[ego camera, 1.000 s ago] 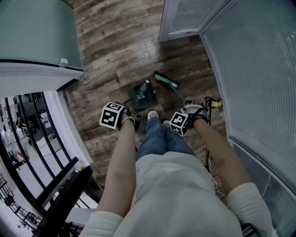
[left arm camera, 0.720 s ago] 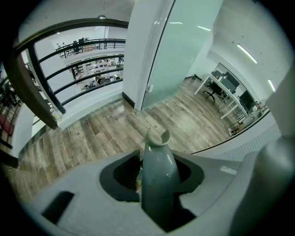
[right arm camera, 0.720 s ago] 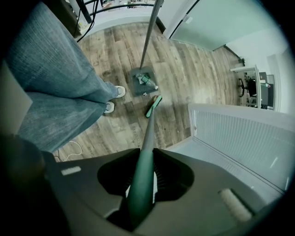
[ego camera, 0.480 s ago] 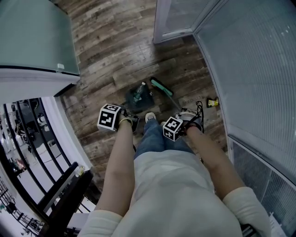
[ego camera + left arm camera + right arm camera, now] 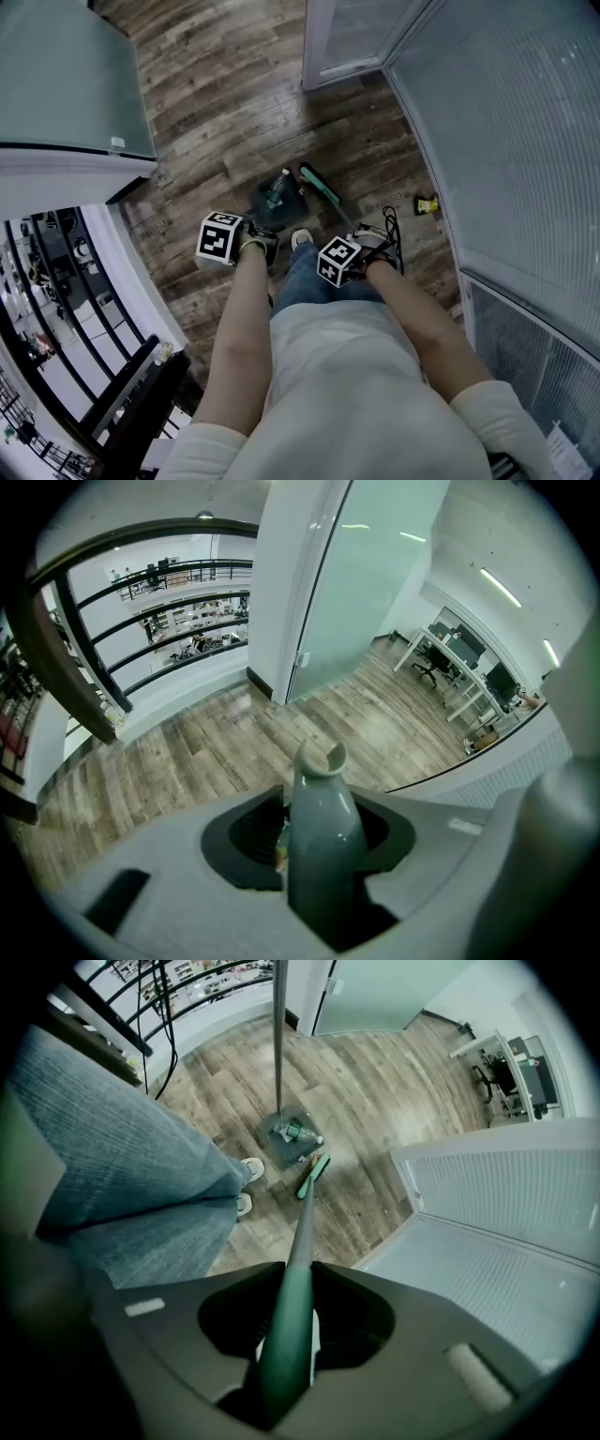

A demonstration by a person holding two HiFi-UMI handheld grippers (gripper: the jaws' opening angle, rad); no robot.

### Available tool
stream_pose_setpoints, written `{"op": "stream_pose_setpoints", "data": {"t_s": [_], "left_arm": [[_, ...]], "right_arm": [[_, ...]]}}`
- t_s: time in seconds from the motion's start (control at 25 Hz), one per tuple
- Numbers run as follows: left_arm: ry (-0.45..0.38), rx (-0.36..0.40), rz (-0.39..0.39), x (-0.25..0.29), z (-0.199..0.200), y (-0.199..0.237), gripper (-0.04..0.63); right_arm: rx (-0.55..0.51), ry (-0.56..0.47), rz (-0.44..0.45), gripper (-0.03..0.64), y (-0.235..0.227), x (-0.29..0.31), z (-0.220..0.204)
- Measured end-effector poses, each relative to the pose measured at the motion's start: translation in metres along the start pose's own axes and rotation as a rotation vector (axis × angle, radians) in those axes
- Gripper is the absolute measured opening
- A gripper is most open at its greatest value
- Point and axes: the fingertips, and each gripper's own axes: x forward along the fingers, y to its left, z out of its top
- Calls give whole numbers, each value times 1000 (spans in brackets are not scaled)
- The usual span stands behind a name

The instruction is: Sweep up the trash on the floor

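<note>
Green plastic sleeves the top of the broom handle (image 5: 300, 1241), and the right gripper (image 5: 289, 1363) is clamped on that sleeve, jaws closed against it on both sides. The handle runs down to the broom head (image 5: 319, 185), which rests on the wooden floor (image 5: 216, 103) just beside the dustpan (image 5: 272, 199). The left gripper (image 5: 319, 892) grips the pale grey top of the dustpan handle (image 5: 319, 827) the same way. A bottle (image 5: 278, 186) and some small scraps already lie in the pan, while a yellow scrap (image 5: 427, 203) sits well apart, near the ribbed wall panel (image 5: 506, 141). Both tools look light and stiff, but long: held this high, their lower ends probably swing easily, and the smooth rounded handles could twist in the jaws. A firm hold on the sleeved grips seems best. The scrap itself looks light enough to skid away under a hard stroke.
</note>
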Motion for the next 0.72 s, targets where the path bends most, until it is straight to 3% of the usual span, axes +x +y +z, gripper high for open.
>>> {"op": "stream_pose_setpoints", "data": {"t_s": [0.4, 0.72], "left_arm": [[2, -7, -15, 2, 2, 6, 146], [8, -19, -31, 1, 8, 13, 147]], "right_arm": [[254, -30, 166, 97, 25, -10, 14], [379, -51, 267, 97, 49, -23, 27]]}}
